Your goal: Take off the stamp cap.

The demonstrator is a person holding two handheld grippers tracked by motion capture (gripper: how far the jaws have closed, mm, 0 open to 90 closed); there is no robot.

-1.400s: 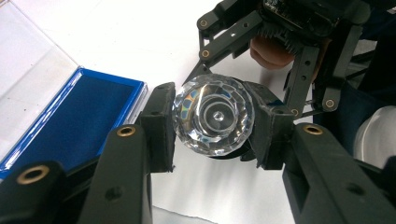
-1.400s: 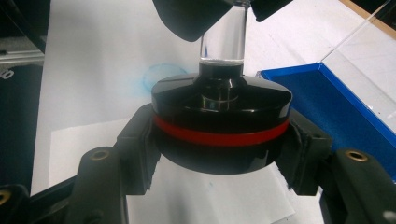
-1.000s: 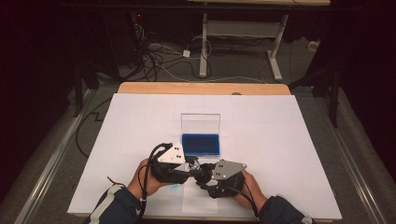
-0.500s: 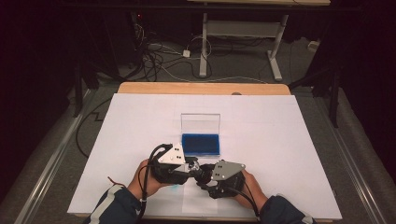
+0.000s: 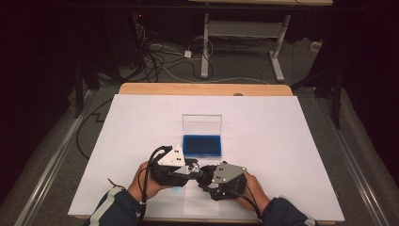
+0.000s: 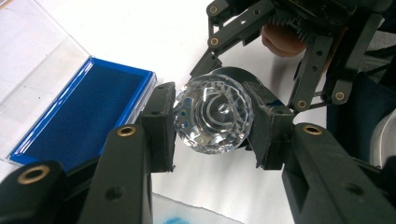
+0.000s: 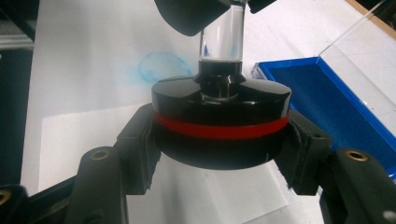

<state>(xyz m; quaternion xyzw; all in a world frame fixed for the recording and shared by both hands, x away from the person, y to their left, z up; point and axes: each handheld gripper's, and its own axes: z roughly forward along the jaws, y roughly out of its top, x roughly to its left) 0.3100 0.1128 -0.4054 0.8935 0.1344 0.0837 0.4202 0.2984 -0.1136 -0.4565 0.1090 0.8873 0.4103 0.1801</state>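
Near the table's (image 5: pixel 141 122) front edge, the left gripper (image 5: pixel 190 170) clamps the faceted crystal knob (image 6: pixel 213 115) of a stamp; the right gripper (image 5: pixel 207 175) clamps its black base with a red band (image 7: pixel 220 126). Behind them lies the open blue-lined case (image 5: pixel 202 145). Step in hand, seemingly: separating handle and base. Next move calls for a steady counter-twist or pull apart.

Dark room, cables (image 5: pixel 162 59) across grey floor (image 5: pixel 51 155).

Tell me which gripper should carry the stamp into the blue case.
Probably left. The left gripper clamps the crystal knob, and the blue case lies beside it; the right gripper holds the black base.
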